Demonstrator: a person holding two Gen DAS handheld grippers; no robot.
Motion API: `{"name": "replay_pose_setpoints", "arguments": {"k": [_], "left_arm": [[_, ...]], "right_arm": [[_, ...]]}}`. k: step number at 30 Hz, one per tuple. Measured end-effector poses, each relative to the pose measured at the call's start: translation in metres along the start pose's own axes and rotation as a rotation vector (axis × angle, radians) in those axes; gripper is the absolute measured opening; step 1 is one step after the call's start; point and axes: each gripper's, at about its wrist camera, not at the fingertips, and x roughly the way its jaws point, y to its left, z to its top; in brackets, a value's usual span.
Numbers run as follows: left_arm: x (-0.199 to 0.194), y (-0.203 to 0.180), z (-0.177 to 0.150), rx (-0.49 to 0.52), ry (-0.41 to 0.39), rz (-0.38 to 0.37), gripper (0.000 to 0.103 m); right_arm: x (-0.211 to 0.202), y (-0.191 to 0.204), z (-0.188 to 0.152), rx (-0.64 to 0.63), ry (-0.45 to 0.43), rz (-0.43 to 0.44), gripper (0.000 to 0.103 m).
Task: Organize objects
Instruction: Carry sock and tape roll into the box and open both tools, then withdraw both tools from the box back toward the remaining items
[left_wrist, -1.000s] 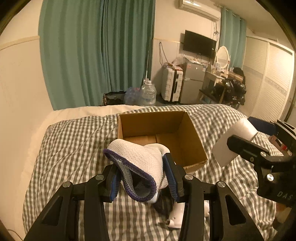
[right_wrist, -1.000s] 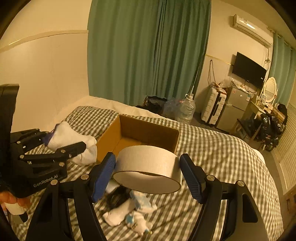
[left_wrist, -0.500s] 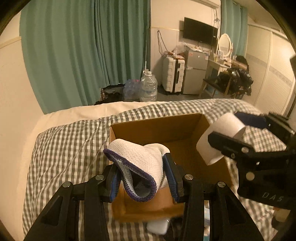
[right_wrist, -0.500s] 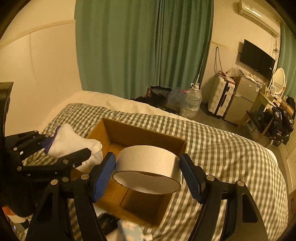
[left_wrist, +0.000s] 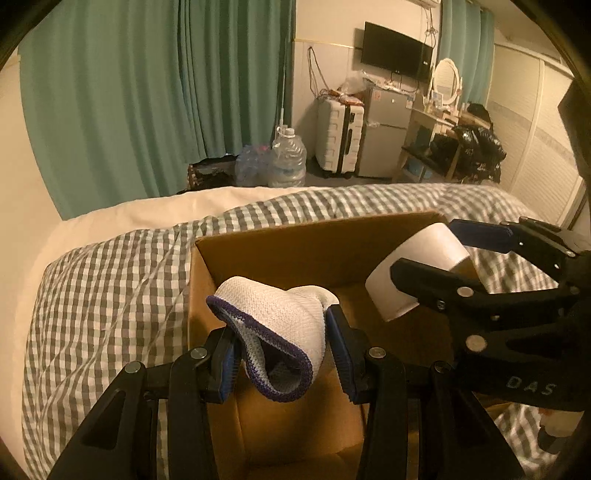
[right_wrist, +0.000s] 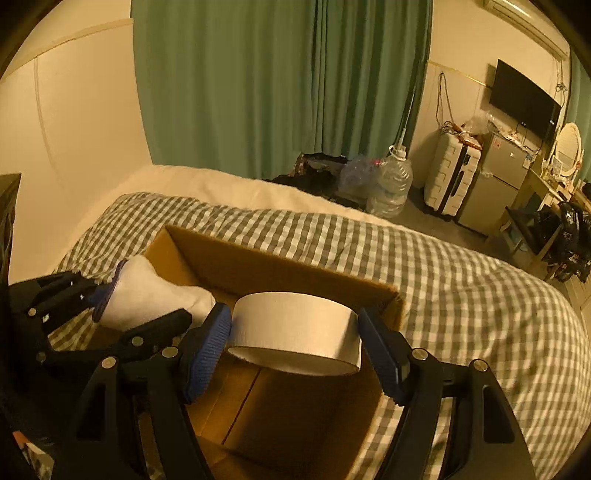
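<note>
An open cardboard box (left_wrist: 295, 254) sits on the checked bed; it also shows in the right wrist view (right_wrist: 280, 269). My left gripper (left_wrist: 280, 350) is shut on a white sock with a purple cuff (left_wrist: 273, 317) and holds it above the box's near left part. The sock also shows in the right wrist view (right_wrist: 147, 295). My right gripper (right_wrist: 295, 343) is shut on a wide roll of white tape (right_wrist: 295, 325) and holds it over the box's inside. The roll also shows in the left wrist view (left_wrist: 413, 273), at the box's right side.
The checked blanket (right_wrist: 461, 295) covers the bed around the box. A wall lies to the left (right_wrist: 74, 129), green curtains (left_wrist: 155, 92) behind. Water bottles (left_wrist: 284, 158), a suitcase (left_wrist: 338, 136) and a fridge (left_wrist: 384, 136) stand on the floor beyond the bed.
Both grippers have moved forward from the near side of the bed to above the open box, each still holding its object. The loose socks on the blanket have dropped out of view.
</note>
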Motion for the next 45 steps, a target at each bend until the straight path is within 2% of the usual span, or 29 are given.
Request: {"name": "replay_pose_setpoints", "arguments": {"k": [4,7,9,11,22,31,37,40,45], "left_arm": [[0.007,0.003,-0.003,-0.024,0.015,-0.032,0.048],[0.003,0.003,-0.004,-0.028,0.007,-0.035,0.058],[-0.003,0.002,-0.005,-0.032,-0.001,-0.033,0.082],[-0.014,0.001,-0.006,-0.036,-0.018,-0.026,0.088],[-0.101,0.001,-0.013,-0.019,-0.060,0.038,0.096],[-0.164,-0.006,-0.037,-0.010,-0.058,0.106,0.098],[-0.180,-0.012,-0.075,-0.012,-0.039,0.110,0.098],[-0.180,-0.019,-0.095,-0.017,-0.028,0.110,0.098],[-0.168,-0.031,-0.130,-0.066,-0.008,0.062,0.098]], "right_arm": [[-0.003,0.001,-0.005,-0.002,-0.010,-0.002,0.072],[-0.016,-0.002,-0.005,0.011,-0.046,0.002,0.078],[-0.029,-0.004,-0.005,0.030,-0.065,0.016,0.079],[-0.045,-0.005,-0.004,0.037,-0.083,0.003,0.080],[-0.152,-0.011,-0.009,0.011,-0.145,-0.028,0.084],[-0.217,0.006,-0.041,-0.062,-0.137,-0.031,0.087],[-0.228,0.014,-0.076,-0.081,-0.103,-0.024,0.087],[-0.223,0.018,-0.090,-0.084,-0.077,-0.016,0.087],[-0.200,0.028,-0.121,-0.104,-0.018,0.014,0.087]]}}
